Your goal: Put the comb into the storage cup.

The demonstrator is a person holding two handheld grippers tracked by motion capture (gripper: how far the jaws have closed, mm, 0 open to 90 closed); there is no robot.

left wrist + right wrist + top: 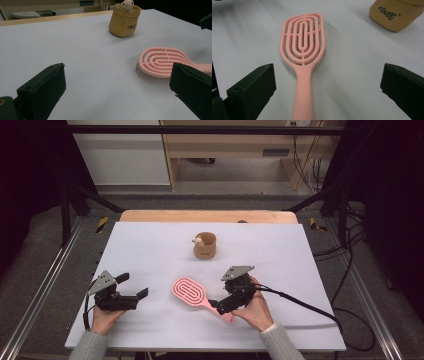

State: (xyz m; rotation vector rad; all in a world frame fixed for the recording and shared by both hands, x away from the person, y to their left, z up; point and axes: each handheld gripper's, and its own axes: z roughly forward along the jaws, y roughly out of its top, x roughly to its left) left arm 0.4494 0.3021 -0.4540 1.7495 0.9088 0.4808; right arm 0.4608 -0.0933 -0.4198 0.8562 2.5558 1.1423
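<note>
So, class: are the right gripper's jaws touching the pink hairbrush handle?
Apart. In the right gripper view, the right gripper stands wide open, white table visible between each jaw and the pink hairbrush handle.

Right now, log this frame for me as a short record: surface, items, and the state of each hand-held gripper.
surface: white table top
item 1: pink hairbrush, lying bristles down, handle toward the person
item 2: tan cup with a small figure at its rim, upright, farther back, apart from the brush
left hand-held gripper: jaws open, holding nothing, left of the brush
right hand-held gripper: jaws open, straddling the brush handle, not closed on it
contact: no grasp made yet
</note>
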